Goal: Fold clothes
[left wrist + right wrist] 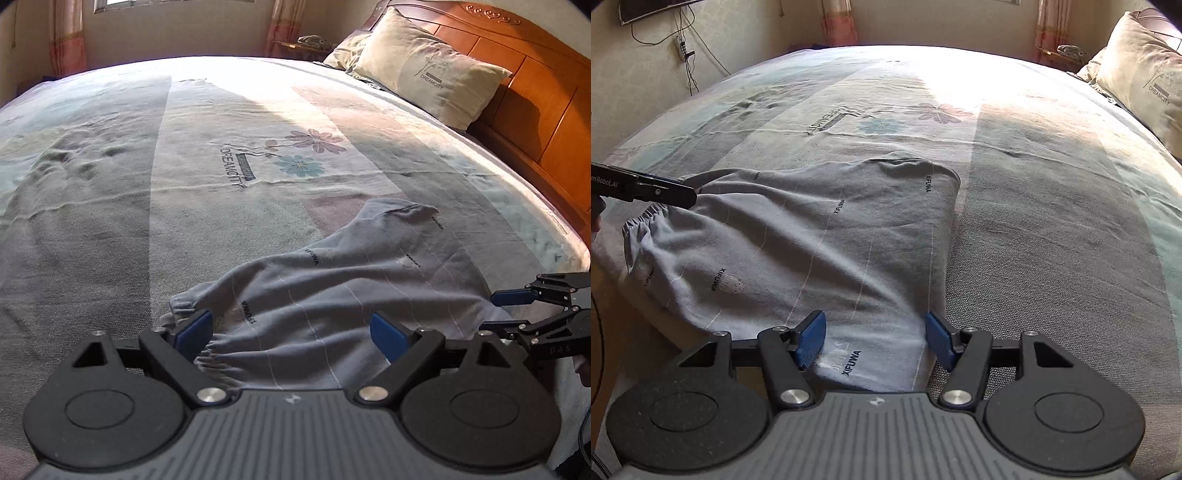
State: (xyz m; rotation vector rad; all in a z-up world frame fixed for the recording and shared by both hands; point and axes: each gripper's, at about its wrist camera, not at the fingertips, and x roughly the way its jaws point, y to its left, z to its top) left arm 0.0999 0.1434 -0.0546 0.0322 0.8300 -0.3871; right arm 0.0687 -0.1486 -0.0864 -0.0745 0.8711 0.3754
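- Two wrist views, one bed (110, 221); the task's thing is a single grey-blue garment (332, 280) lying on the near edge of the bed, in front of both grippers.
- Left wrist view only: carved wooden headboard (535, 92) along the right, and a full look at the cream pillow (428, 70) printed DREAMCITY, leaning against it.
- Right wrist view only: wall at the bed's far left with a dark screen's lower edge (653, 9), hanging cables (687, 62) and a wall socket; the pillow appears only at the right margin.
- Both views: curtains and a small side table with a rounded object beyond the bed; a flower-and-DREAMCITY print on the bedsheet (1052, 221).
- Garment, appearance: soft, rumpled, thin pale lines running its length, small dark XIFUWA marks scattered over it. A gathered elastic hem (646, 218) shows at its left end in the right wrist view; the far edge is folded into a rounded corner.
- Left gripper (291, 334): jaws spread wide, blue pads on either side of the gathered hem, not pressing the cloth. Released.
- Right gripper (875, 338): jaws apart, the garment's near edge lying between the blue pads without being pinched. Released.
- Cross-sightings: the right gripper shows at the right edge of the left view; the left one enters the right view at far left, over the hem.
- Containers: cannot tell of any.
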